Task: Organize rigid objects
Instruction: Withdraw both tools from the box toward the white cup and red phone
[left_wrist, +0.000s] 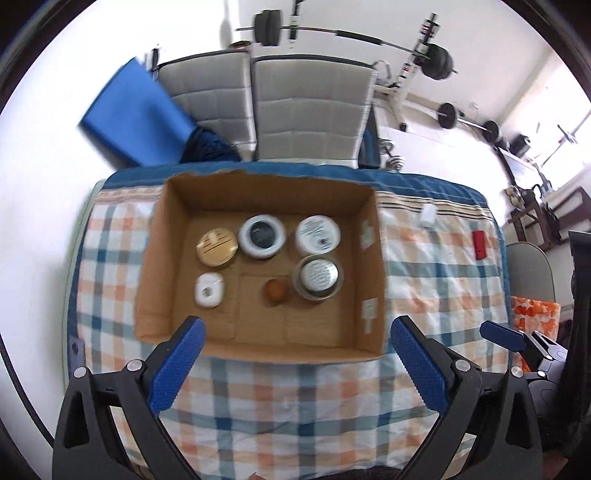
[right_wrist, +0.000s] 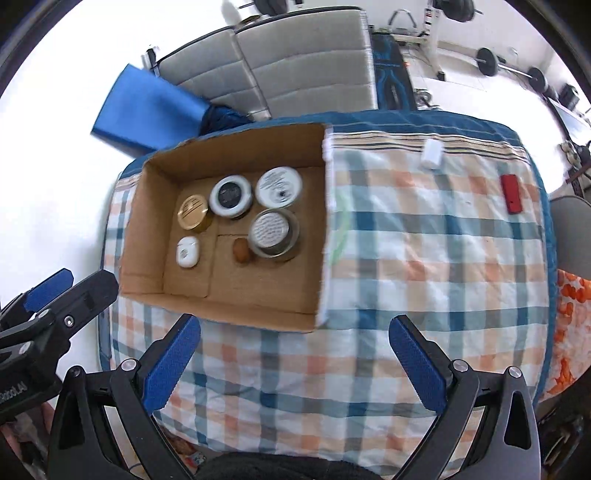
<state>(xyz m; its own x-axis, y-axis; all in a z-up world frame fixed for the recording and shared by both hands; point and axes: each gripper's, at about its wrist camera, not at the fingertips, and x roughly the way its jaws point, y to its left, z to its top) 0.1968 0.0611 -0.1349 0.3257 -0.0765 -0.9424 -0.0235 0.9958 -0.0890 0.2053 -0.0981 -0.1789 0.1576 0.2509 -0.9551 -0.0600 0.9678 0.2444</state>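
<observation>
Both my grippers hang spread wide and empty above the near edge of the table (right_wrist: 369, 369). Six things already lie in the box (left_wrist: 177, 229); a white case (right_wrist: 431, 153) and a red block (right_wrist: 511, 194) lie out on the cloth, so I judge the next step is to fetch one of them with my right gripper (right_wrist: 295, 363).

To do it well, I would go for the white case first, coming down from above with the jaws straddling its short width, and close only once both pads are level with its sides; it looks smooth and may slip if pinched high.

From my right gripper the white case lies at about 1 o'clock, well apart, near the far edge. The red block is at 2 o'clock, near the right edge. The box sits at 11 o'clock.

My left gripper (left_wrist: 295, 363) faces the box at 12 o'clock and should keep out of the way.
</observation>
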